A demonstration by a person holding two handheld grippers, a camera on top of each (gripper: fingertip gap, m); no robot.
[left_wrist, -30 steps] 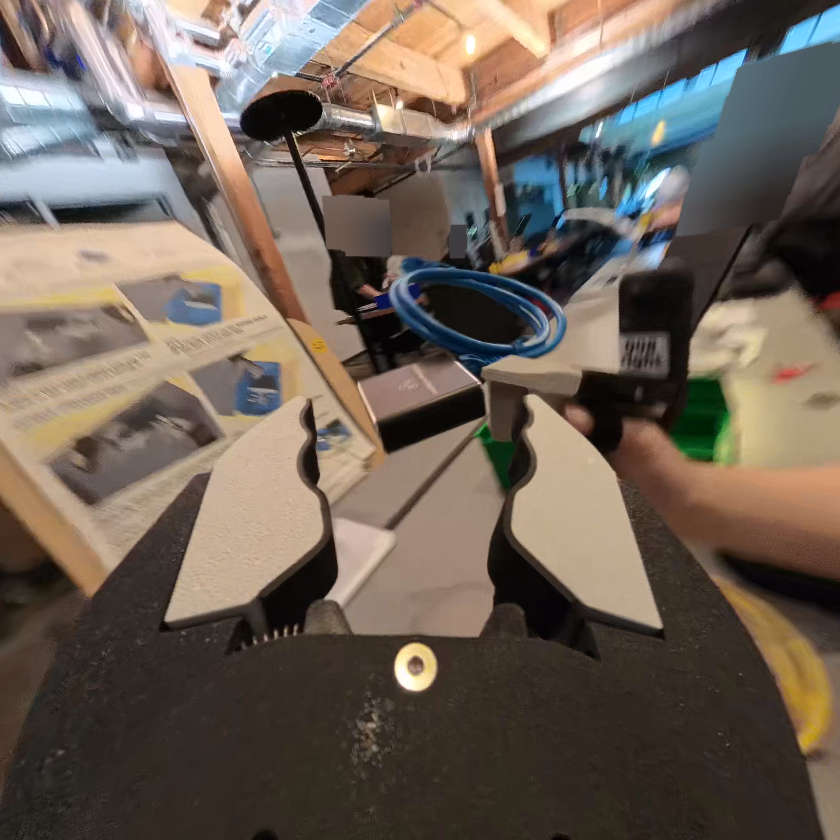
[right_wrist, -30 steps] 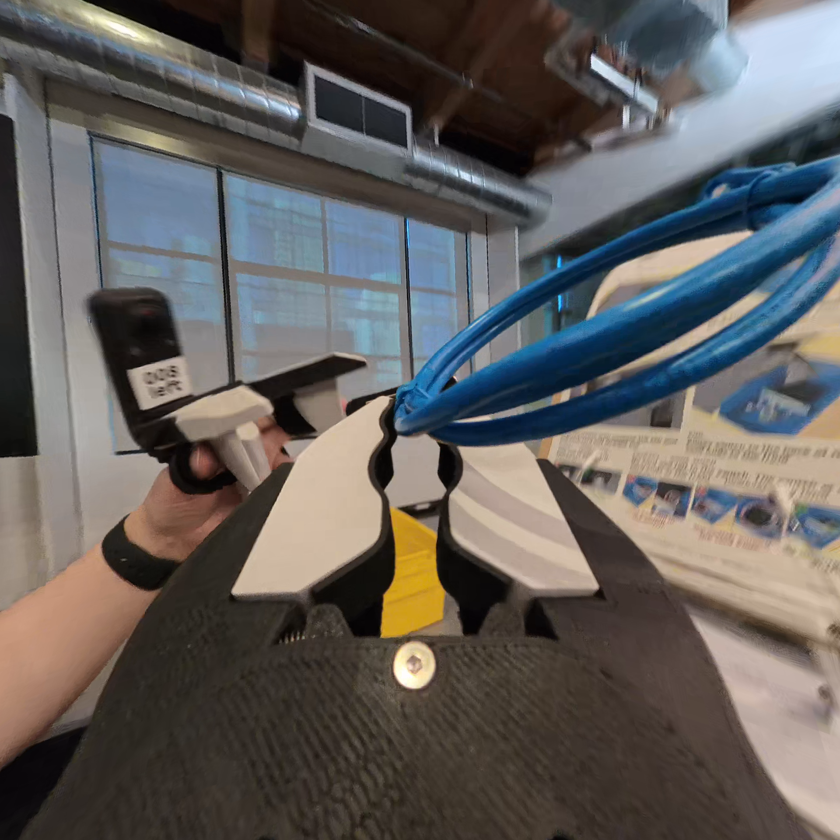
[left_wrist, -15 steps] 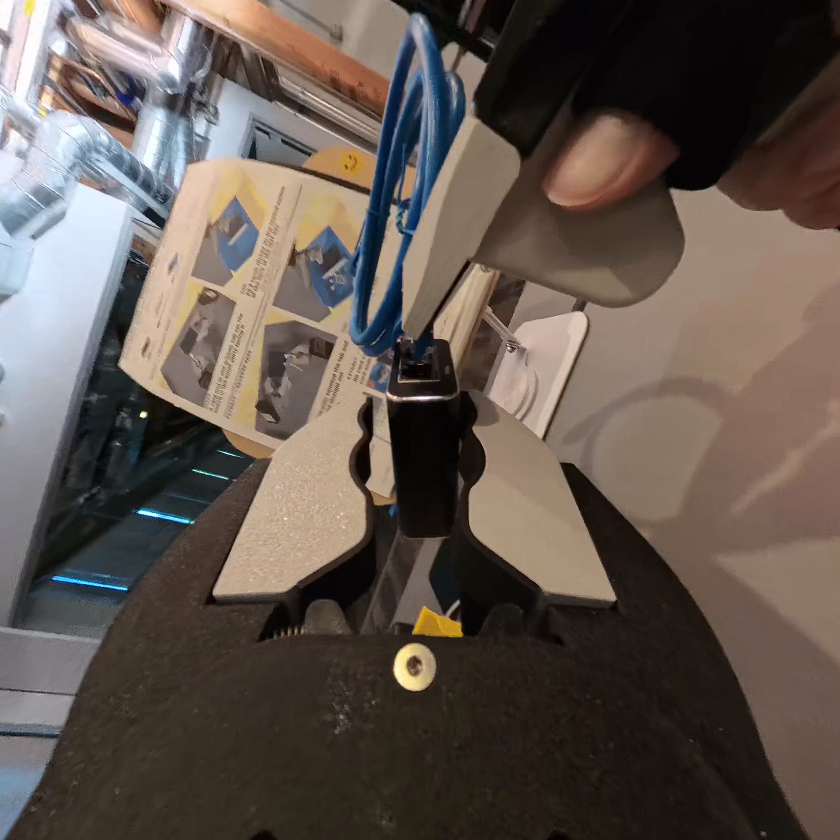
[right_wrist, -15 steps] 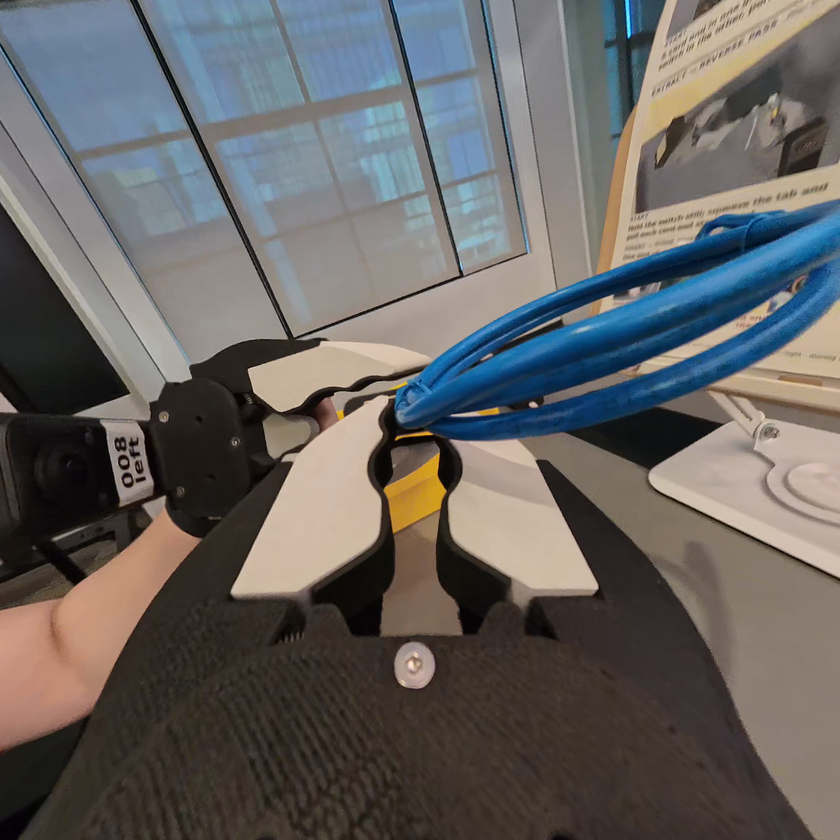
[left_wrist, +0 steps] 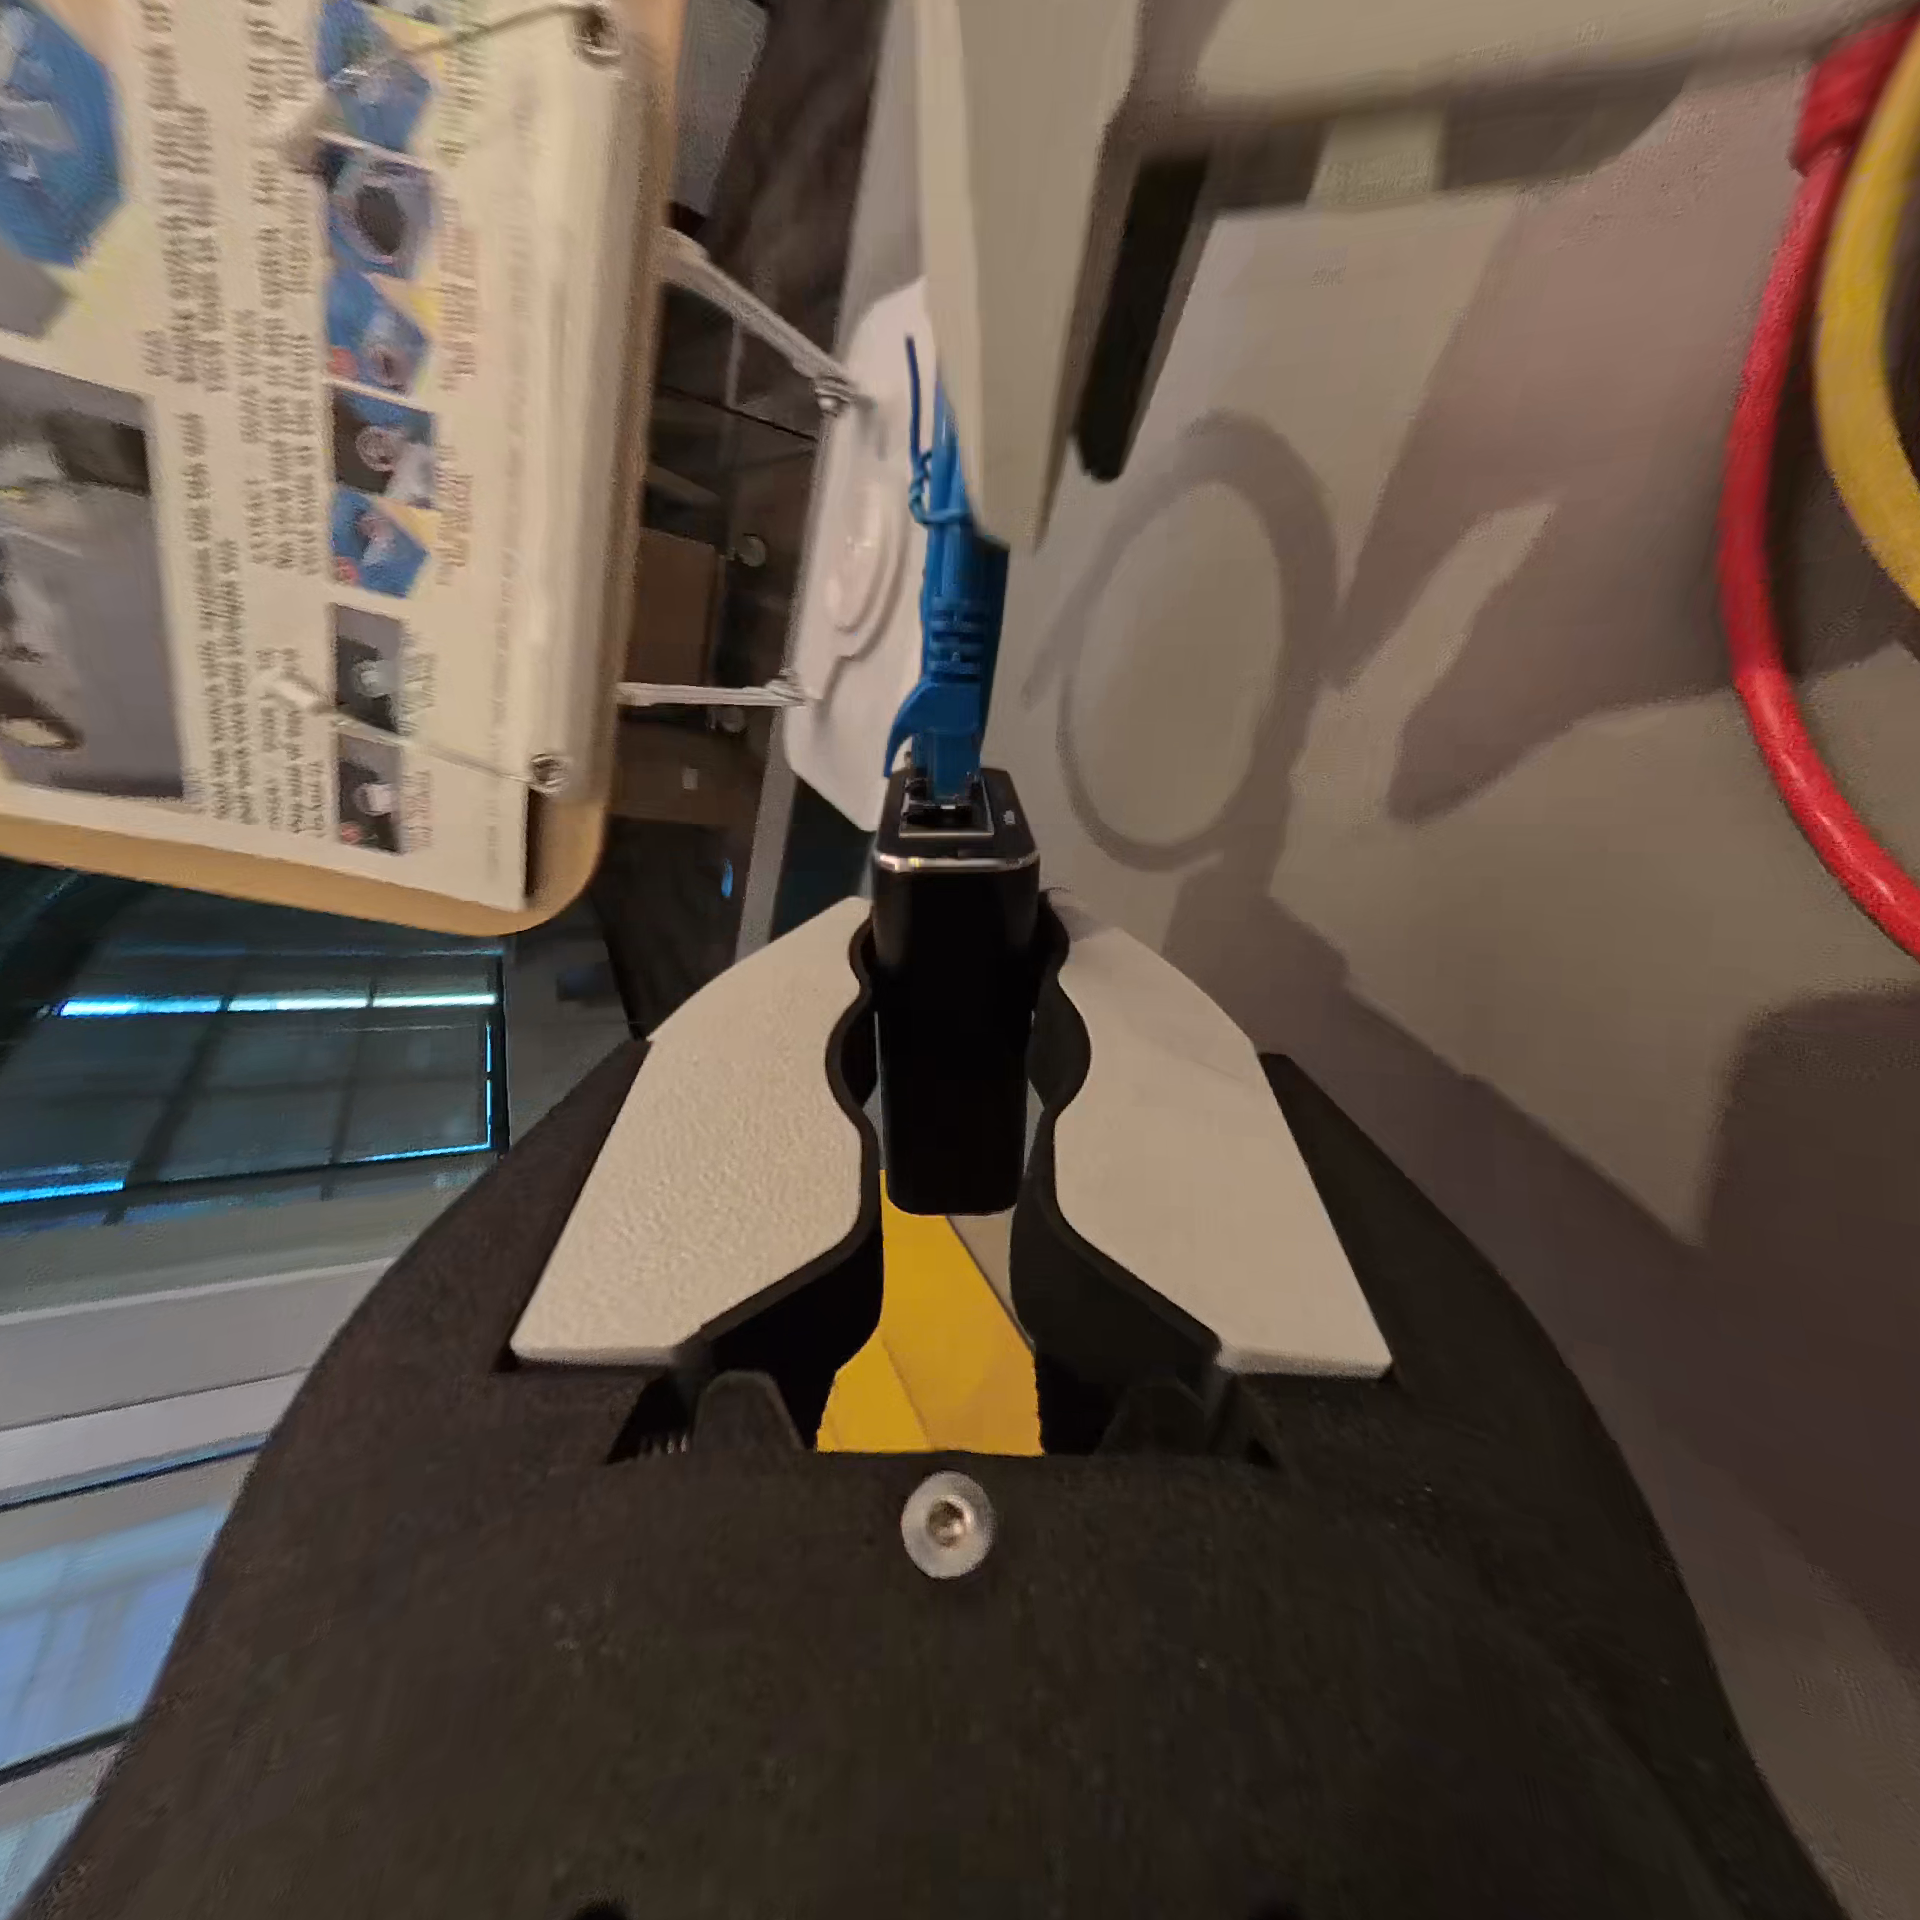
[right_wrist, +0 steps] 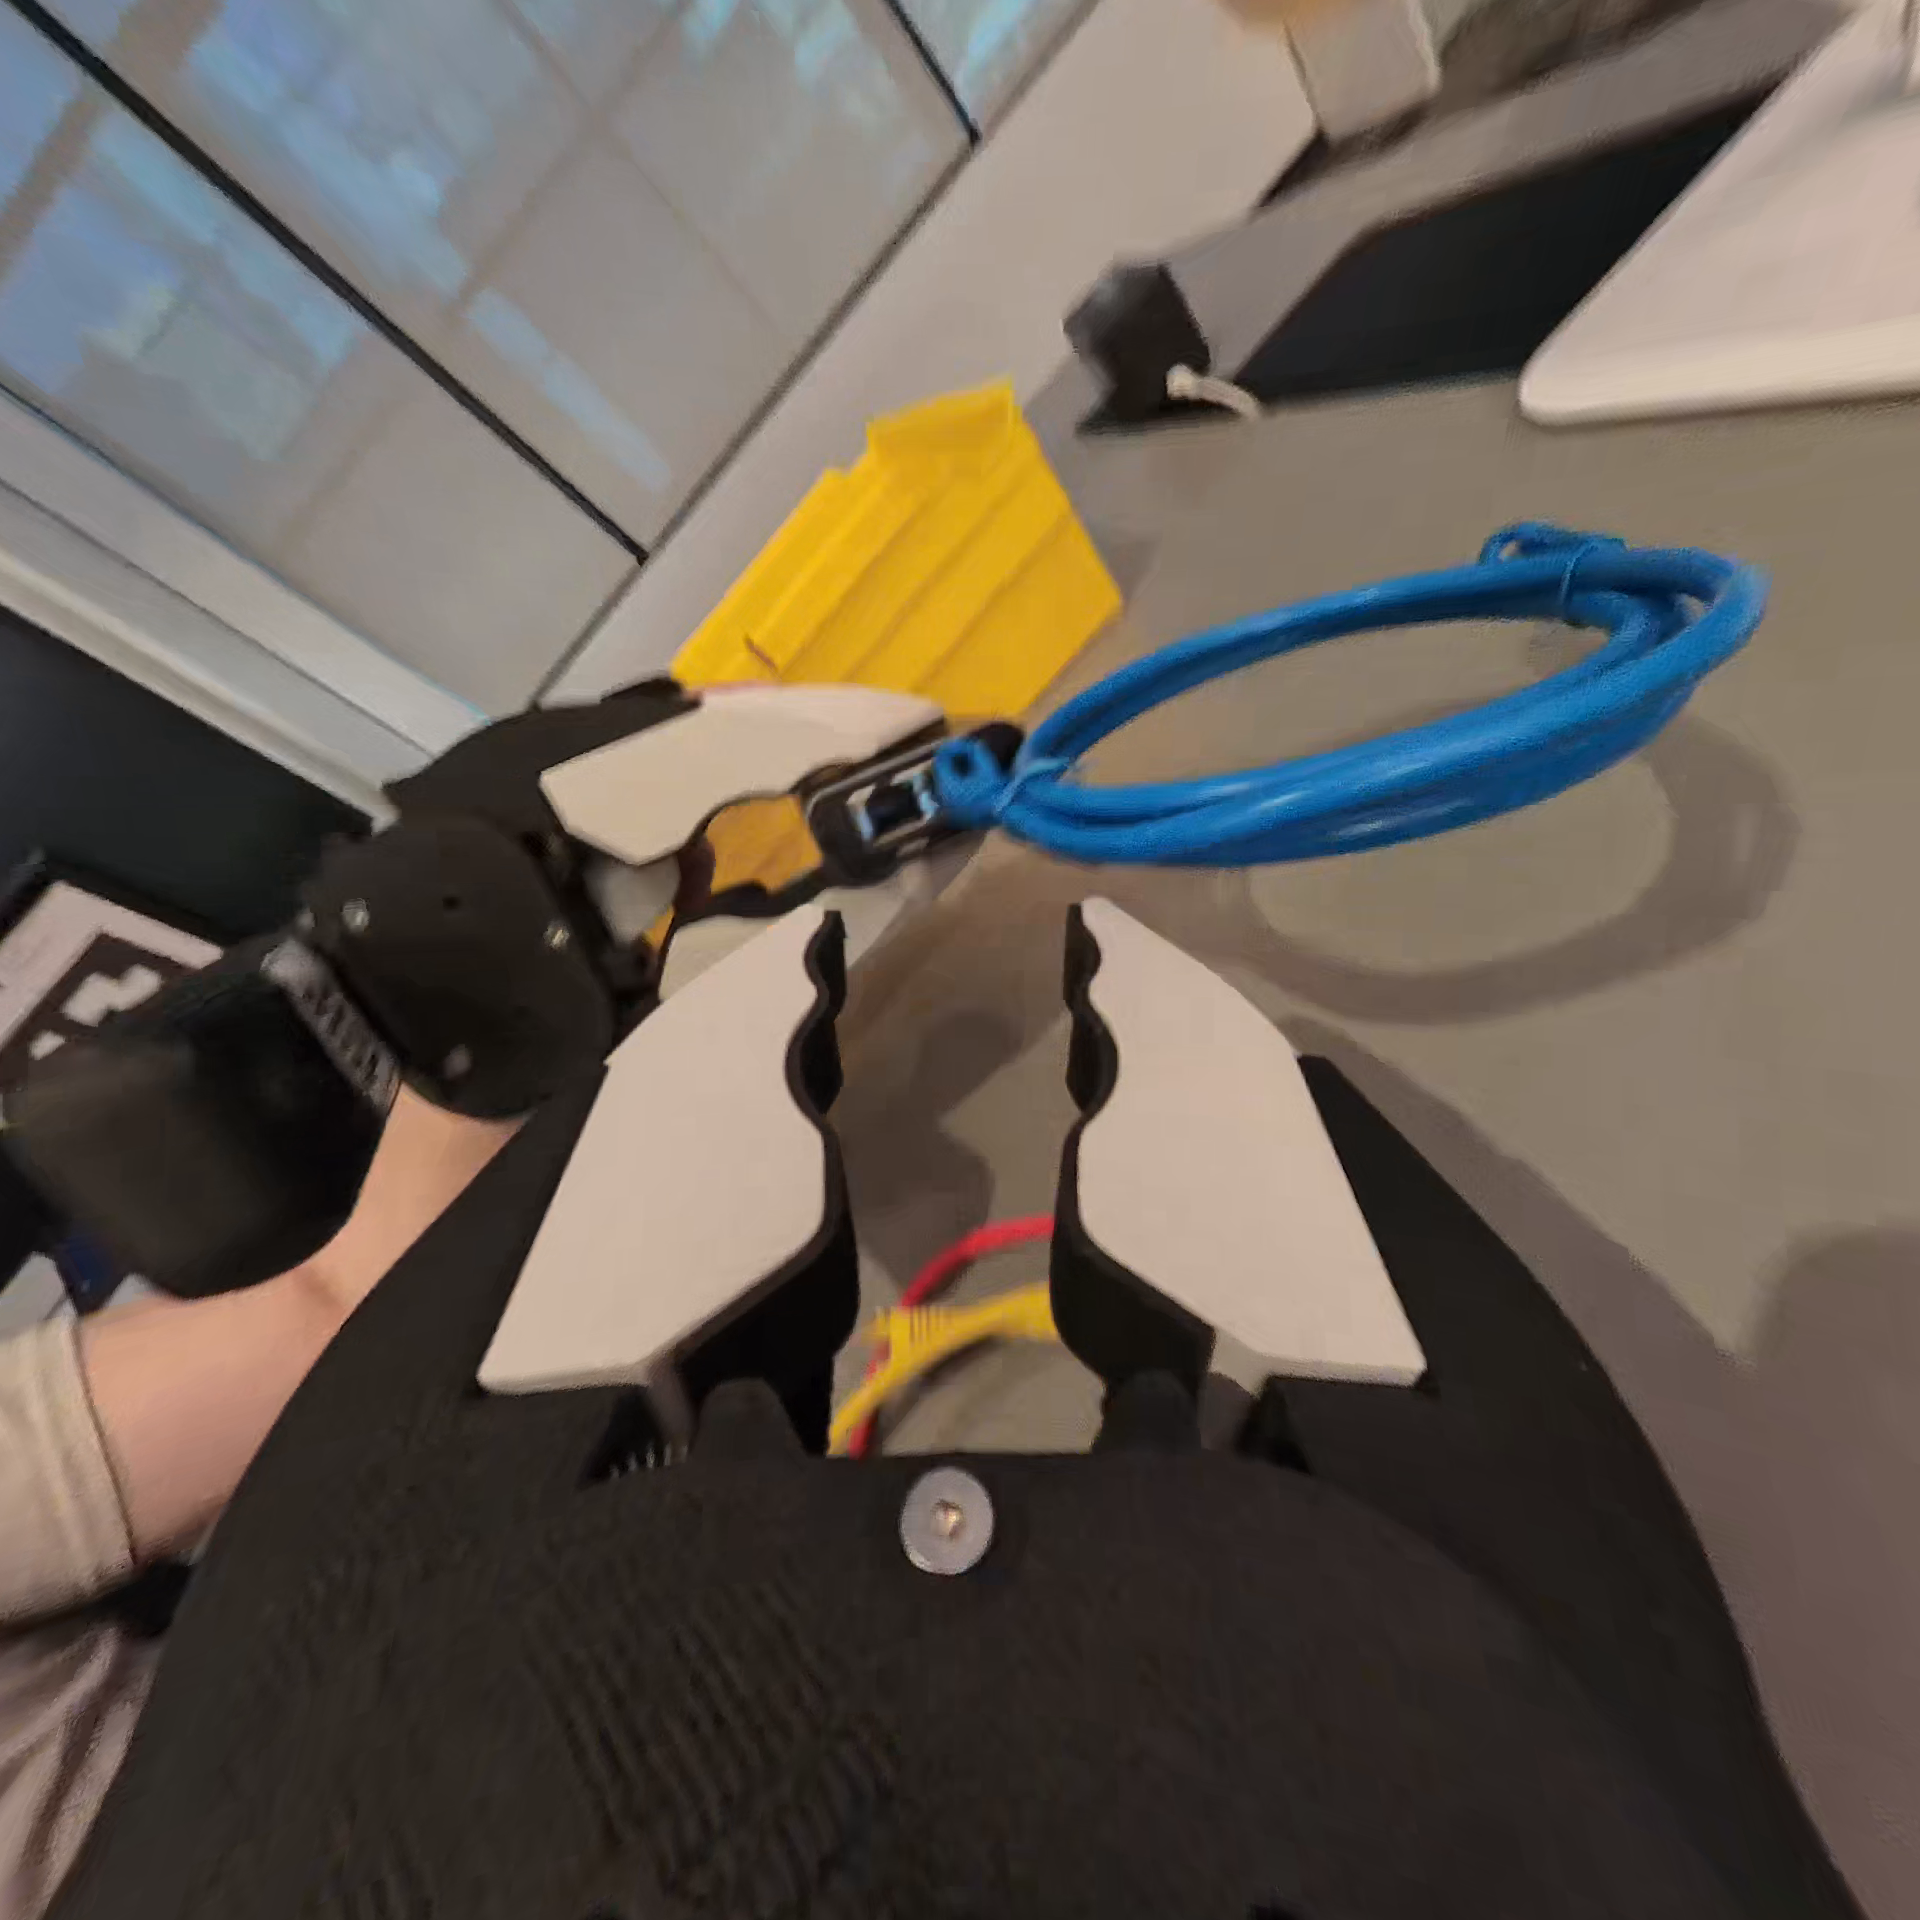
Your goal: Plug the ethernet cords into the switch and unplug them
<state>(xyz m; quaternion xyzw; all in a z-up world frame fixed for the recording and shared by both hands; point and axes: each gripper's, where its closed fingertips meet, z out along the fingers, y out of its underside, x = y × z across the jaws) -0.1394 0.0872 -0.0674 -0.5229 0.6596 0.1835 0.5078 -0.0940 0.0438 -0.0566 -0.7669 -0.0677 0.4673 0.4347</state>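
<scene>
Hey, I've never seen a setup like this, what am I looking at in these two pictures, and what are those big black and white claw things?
Those claws are hand-held grippers: a person holds one in each hand, and each carries a camera looking forward along its two fingers. So one picture is the left gripper's view, the other the right's.

The left gripper is shut on a small black switch, its pads pressing both sides. A blue ethernet cord, tied in a coil, is plugged into the switch's end and hangs out over the grey table.

The right gripper is open and holds nothing.

Also around: a yellow bin at the table's edge, a red cord and a yellow cord on it, and an instruction sheet on a stand.
</scene>
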